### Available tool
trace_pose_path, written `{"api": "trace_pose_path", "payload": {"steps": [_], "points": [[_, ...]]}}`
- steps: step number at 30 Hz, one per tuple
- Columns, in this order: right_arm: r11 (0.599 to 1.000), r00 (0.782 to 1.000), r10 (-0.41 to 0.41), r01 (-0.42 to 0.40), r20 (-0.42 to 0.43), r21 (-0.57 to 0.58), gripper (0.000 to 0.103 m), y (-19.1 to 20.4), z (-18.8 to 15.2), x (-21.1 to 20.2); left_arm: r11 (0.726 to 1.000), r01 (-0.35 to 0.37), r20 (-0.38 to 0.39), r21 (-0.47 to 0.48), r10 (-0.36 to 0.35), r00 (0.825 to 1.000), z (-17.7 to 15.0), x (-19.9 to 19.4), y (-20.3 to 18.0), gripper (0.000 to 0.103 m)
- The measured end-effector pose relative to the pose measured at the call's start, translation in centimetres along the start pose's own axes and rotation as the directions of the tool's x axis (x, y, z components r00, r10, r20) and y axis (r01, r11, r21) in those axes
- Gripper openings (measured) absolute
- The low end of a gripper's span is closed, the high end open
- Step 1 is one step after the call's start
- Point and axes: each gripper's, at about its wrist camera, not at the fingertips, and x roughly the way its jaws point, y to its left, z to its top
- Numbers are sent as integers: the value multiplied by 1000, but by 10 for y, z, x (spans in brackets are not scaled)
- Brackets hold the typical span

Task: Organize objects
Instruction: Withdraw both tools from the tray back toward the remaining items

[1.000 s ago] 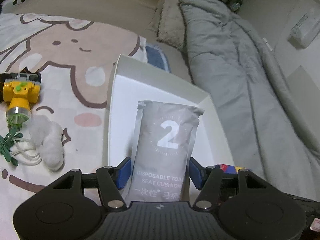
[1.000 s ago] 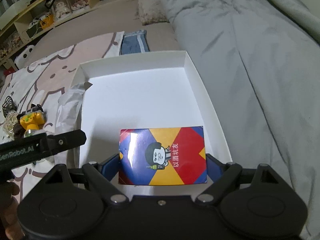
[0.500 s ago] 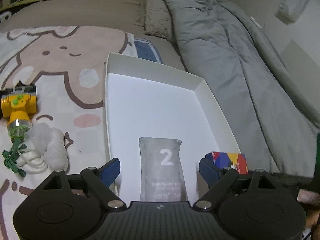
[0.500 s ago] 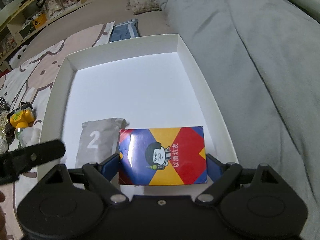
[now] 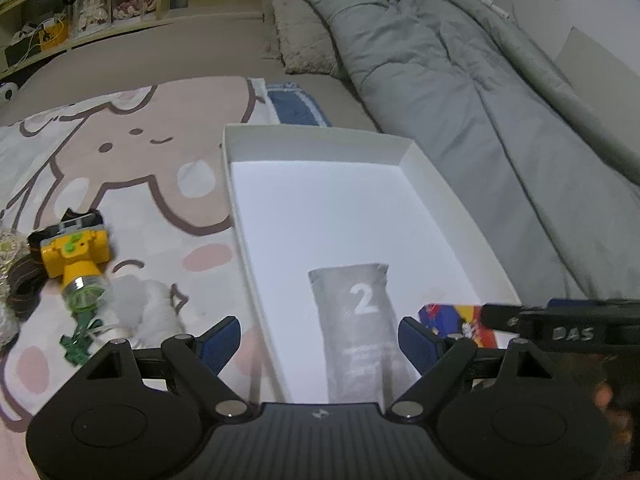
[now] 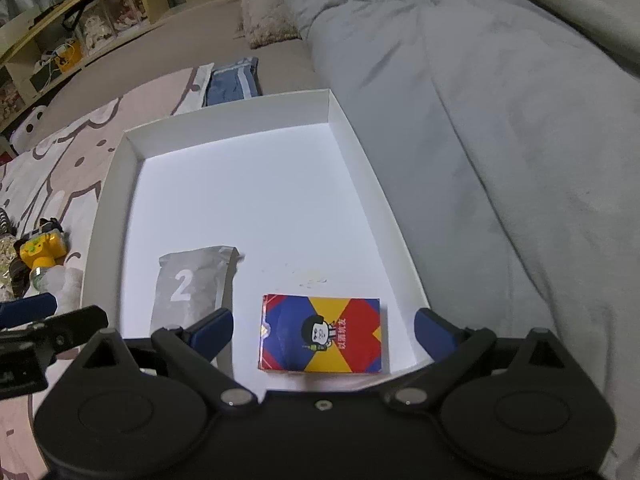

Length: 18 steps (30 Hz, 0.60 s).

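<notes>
A white shallow box (image 5: 234,184) (image 6: 116,184) lies on the bed. In it lies a grey pouch marked "2" (image 5: 360,320) (image 6: 188,288) and, to its right, a colourful card box (image 6: 322,334) (image 5: 448,316). My left gripper (image 5: 320,340) is open above the near end of the pouch, holding nothing. My right gripper (image 6: 323,330) is open, its fingers either side of the card box, which rests on the box floor. The right gripper's arm also shows in the left wrist view (image 5: 560,322).
Left of the box on the cartoon blanket (image 5: 100,160) lie a yellow headlamp (image 5: 76,256) (image 6: 40,250), a white fluffy item (image 5: 152,312), a green cord (image 5: 78,340) and a dark ring (image 5: 22,284). A grey duvet (image 6: 500,120) runs along the right. A shelf (image 5: 80,8) stands far back.
The left gripper opened, dropped the pouch into the box and drew back. The right gripper then opened and released the card box onto the box floor.
</notes>
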Motion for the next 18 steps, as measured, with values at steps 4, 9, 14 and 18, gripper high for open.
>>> {"api": "trace_pose_path", "payload": {"steps": [4,9,14,18], "points": [[1000,999,5,-5,31,-5,98,3,-2,-15,1000,-21,-16,-8,21,1000,-2,-5,7,87],[1000,997,23,-23,68,2,99,9,-7,-38,999,-42,-9,-1,42,999,-3,-18,12,90],[1000,995,24,-23,99,-7,101,20,-12,-54,999,-48,0,8,48,999,-5,-32,16,96],[1000,993,25,-24,118,-10,103,28,-18,-64,998,-51,10,26,51,999,-8,-42,17,99]]}}
